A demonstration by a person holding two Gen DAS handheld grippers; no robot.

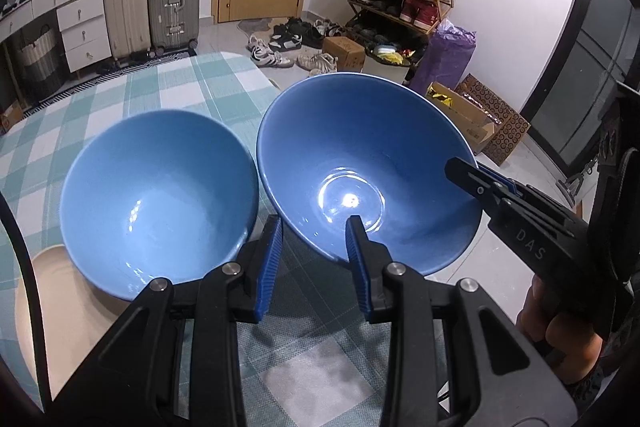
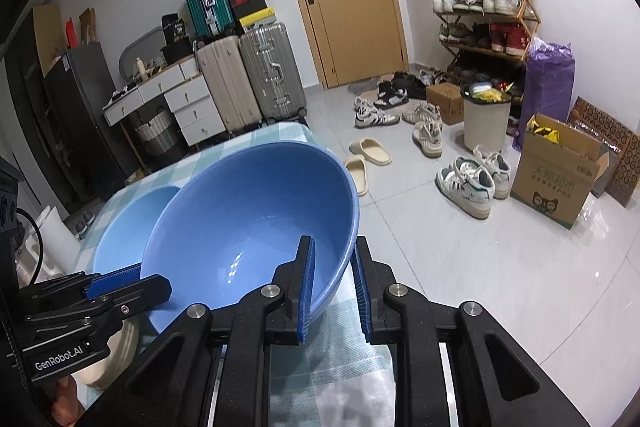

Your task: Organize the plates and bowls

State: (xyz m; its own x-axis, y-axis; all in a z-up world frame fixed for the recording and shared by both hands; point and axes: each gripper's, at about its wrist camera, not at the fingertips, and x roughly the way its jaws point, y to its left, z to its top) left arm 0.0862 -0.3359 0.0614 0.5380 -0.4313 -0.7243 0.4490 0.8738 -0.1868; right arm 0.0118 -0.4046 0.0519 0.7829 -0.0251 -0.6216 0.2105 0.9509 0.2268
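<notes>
Both grippers are on the same thing: the wide blue glazed ceramic bowl (image 1: pixel 360 147). We've got the left gripper (image 1: pixel 314 227) clamped across its wall at about 7 o'clock on the rim, one pad inside and one outside. The right gripper (image 1: pixel 458 167) is pinched on the rim at about 3 o'clock. A two-point hold makes sense to us, since the bowl is wide, slick and probably heavy, so one pinch would let it swing.

The bowl sits tilted and looks raised off the teal-and-white checked tablecloth (image 1: pixel 180 83), partly out past the table edge. The second blue glazed ceramic bowl (image 1: pixel 160 179) is at its 9 o'clock, rims nearly touching. It rests on a cream round plate (image 1: pixel 44 291). Our guess is that the wide bowl gets nested or stacked next.

View differences:
- The left wrist view gives us both bowl interiors, both empty, and the right gripper side-on at the rim. We also see most of the plate under the second bowl.
- The right wrist view confirms the right grip, with the wall squeezed between its blue pads. The left gripper comes in at 8 o'clock with a pad on the rim. This view mostly hides the second bowl behind the held one and shows only a sliver of the plate.
</notes>
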